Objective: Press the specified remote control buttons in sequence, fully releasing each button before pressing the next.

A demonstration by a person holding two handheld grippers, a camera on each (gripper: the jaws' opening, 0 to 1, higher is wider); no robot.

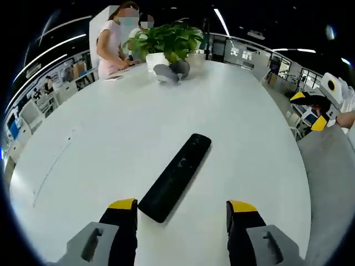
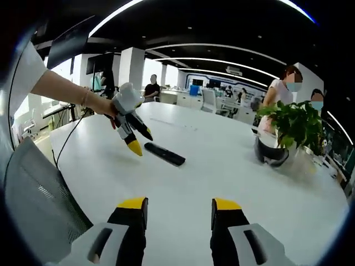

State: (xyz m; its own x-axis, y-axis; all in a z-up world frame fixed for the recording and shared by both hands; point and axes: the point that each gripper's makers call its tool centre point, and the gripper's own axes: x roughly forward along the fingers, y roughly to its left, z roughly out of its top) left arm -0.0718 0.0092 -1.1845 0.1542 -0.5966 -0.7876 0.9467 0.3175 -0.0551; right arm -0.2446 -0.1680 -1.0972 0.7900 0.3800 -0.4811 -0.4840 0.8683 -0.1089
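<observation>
Yellow-tipped jaws of my left gripper point(image 1: 181, 213) are standing wide apart in the left gripper view, gripping nothing, with the near end of the black remote control point(image 1: 176, 176) lying between and just beyond them on the white table point(image 1: 94, 144). I am hovering close over that near end, not touching it as far as I can judge. In the right gripper view my right gripper point(image 2: 180, 213) is likewise gaping and empty, hanging well back from the remote control point(image 2: 165, 154), while the left gripper point(image 2: 133, 136) is angling down beside it.

To press well, I am thinking one jaw tip should come straight down on a single button, then lift fully clear before the next. Which button is which I cannot make out; the keypad is too dark and small here. The remote is lying loose and slantwise, so a sideways push would probably skate it along the table.

Farther off, a potted plant point(image 1: 166, 41) is standing near the table's far edge, with people point(image 1: 113, 41) working beyond it.
</observation>
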